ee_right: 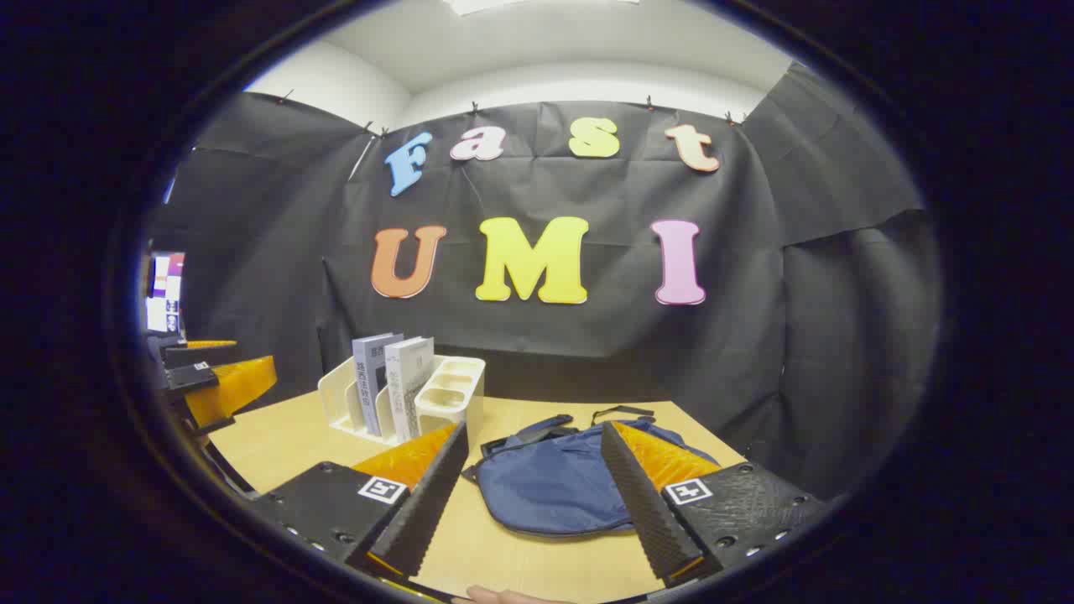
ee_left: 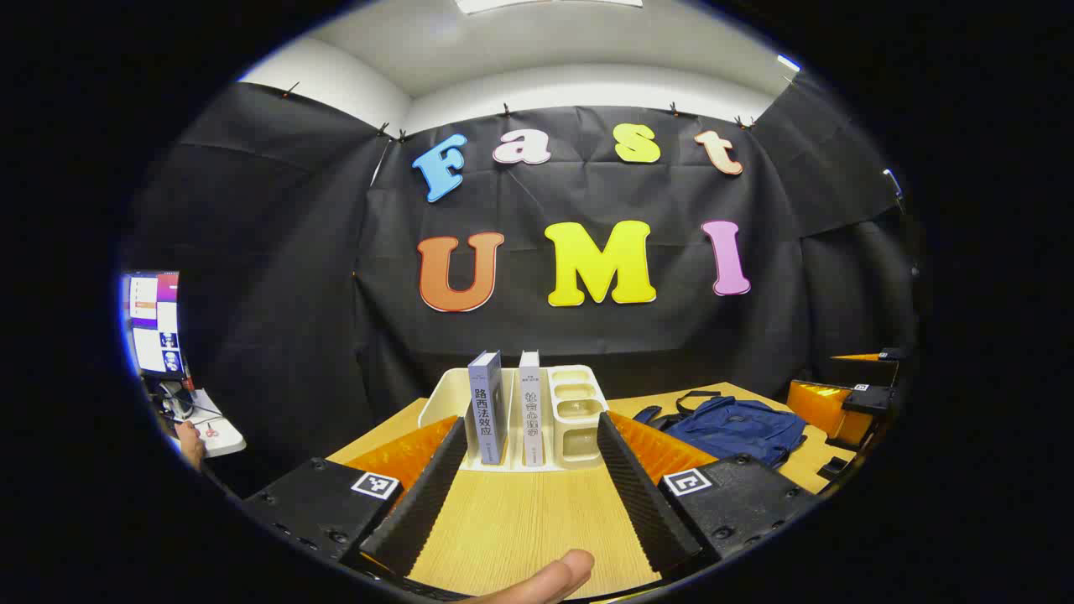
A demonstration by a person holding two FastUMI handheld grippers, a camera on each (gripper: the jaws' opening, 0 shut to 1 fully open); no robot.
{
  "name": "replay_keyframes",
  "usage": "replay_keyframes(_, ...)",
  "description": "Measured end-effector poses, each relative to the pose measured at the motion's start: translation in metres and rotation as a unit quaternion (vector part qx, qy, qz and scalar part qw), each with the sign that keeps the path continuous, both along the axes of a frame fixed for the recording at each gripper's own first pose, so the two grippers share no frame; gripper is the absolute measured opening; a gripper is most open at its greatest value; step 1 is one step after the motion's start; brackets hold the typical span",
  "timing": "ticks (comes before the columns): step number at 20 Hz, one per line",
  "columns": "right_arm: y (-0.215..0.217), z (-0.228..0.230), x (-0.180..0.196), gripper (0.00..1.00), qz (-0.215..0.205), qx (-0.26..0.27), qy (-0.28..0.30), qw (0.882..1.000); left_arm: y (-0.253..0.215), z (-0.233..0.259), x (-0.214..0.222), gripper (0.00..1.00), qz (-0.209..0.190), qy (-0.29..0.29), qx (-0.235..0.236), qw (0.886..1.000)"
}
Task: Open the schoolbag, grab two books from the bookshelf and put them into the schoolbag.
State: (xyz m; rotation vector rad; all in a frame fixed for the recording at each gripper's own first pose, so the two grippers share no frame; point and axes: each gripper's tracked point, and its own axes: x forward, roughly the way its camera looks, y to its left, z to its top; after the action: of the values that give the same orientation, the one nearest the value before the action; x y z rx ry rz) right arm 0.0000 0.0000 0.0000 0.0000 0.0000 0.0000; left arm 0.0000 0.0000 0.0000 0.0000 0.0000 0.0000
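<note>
Schoolbag (ee_right: pixel 558 491) first: it lies flat on the wooden table (ee_right: pixel 285 436) just ahead of my right gripper (ee_right: pixel 530 503), whose fingers stand wide apart with nothing between them, framing the blue fabric. I judge the bag is not yet opened, so I would bring this gripper down on the zipper end near the straps, though I cannot make out the pull itself. My left gripper (ee_left: pixel 529 495) is likewise spread wide and empty, aimed straight at the two books (ee_left: pixel 506 408) standing upright in the cream bookshelf (ee_left: pixel 570 403) farther back. I would keep it clear of the rack until the bag gapes, then pinch one spine squarely.
</note>
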Motion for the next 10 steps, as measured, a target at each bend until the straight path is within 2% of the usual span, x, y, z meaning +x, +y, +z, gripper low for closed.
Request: replay_keyframes(10,0.009,-0.008,0.000,0.98,0.010,-0.008,0.012,1.000,0.014,-0.007,0.006,0.98,0.017,0.017,-0.004,1.000)
